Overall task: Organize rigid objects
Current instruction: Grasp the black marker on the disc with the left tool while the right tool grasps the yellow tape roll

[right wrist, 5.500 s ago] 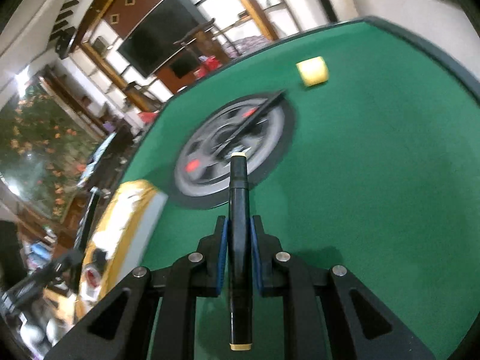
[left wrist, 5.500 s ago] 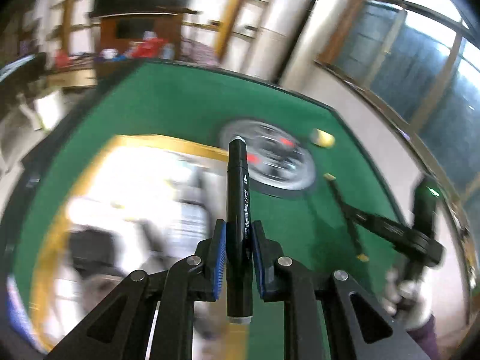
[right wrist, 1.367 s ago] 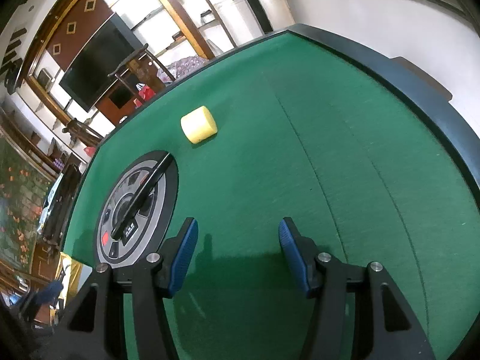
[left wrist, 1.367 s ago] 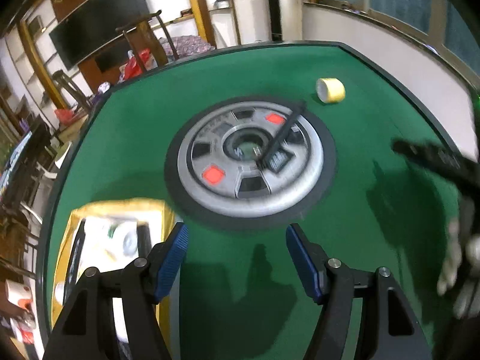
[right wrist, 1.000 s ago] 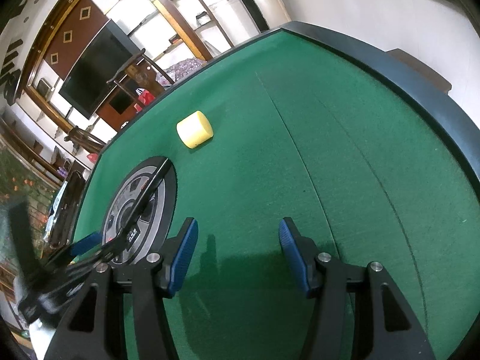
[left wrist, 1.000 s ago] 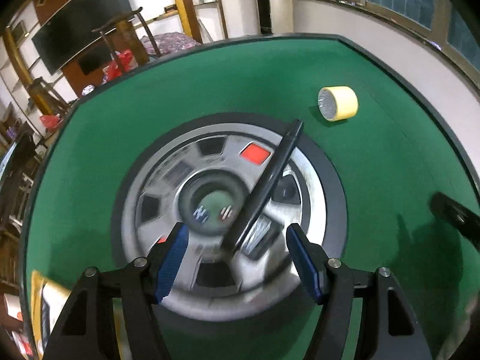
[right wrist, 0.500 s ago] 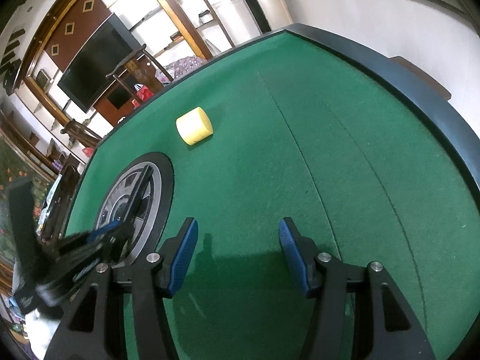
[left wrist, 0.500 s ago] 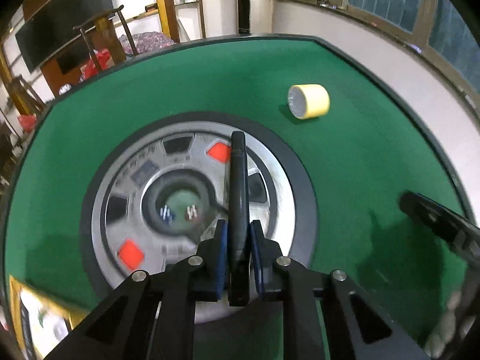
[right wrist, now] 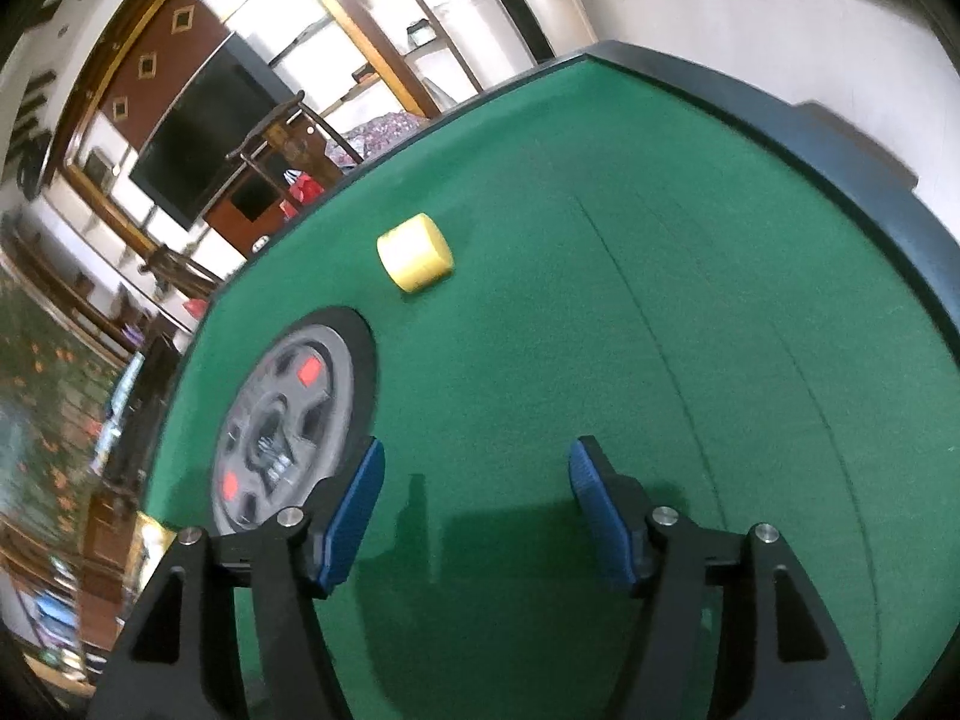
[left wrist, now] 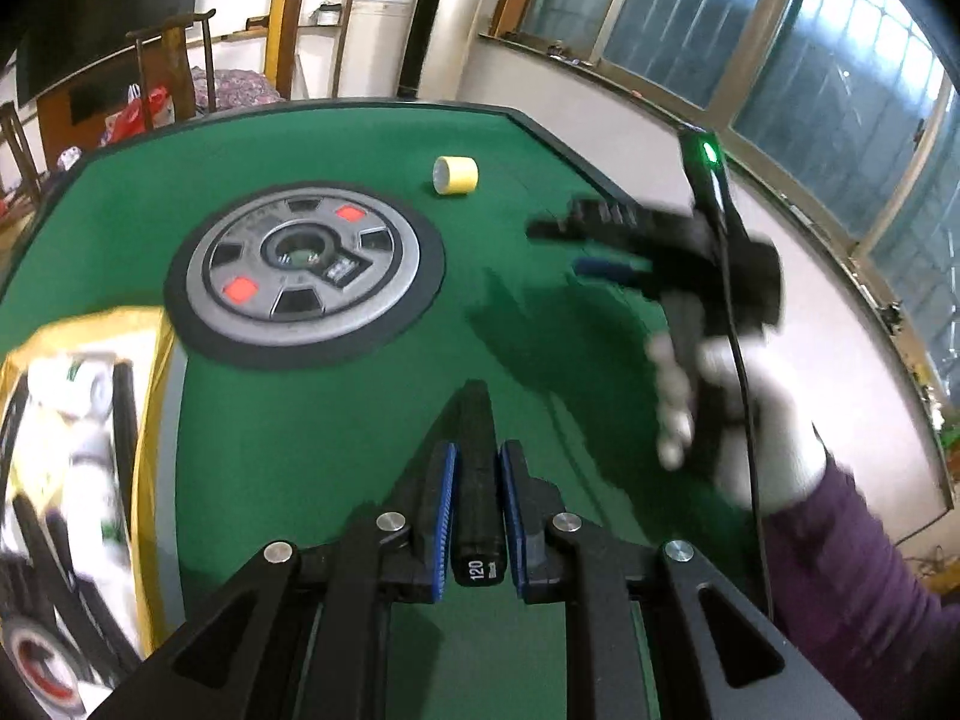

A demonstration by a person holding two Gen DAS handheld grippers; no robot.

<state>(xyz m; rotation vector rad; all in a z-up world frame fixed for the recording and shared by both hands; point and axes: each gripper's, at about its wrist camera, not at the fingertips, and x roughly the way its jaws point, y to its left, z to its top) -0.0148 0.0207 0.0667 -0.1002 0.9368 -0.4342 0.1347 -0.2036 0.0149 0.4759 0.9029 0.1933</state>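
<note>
My left gripper (left wrist: 476, 462) is shut on a black marker (left wrist: 477, 480) that points forward above the green felt, its end cap reading 120. The grey weight plate (left wrist: 306, 267) lies ahead to the left with nothing on it. At the left edge sits a yellow-rimmed box (left wrist: 78, 420) holding white and black items. My right gripper (right wrist: 474, 474) hangs over bare felt, its jaws opening with nothing between them; in the left wrist view the right gripper (left wrist: 594, 246) appears blurred, held by a gloved hand (left wrist: 738, 420). A yellow tape roll (right wrist: 415, 252) lies ahead of it.
The green table (right wrist: 660, 300) has a dark raised rim (right wrist: 840, 174) at the right. The tape roll (left wrist: 456, 176) lies beyond the weight plate (right wrist: 288, 420). Chairs, a television and shelves stand past the far edge.
My left gripper closed on the marker lying on the weight plate, lifted it and swung back and left toward the box. My right gripper's jaws have widened while that hand stayed put.
</note>
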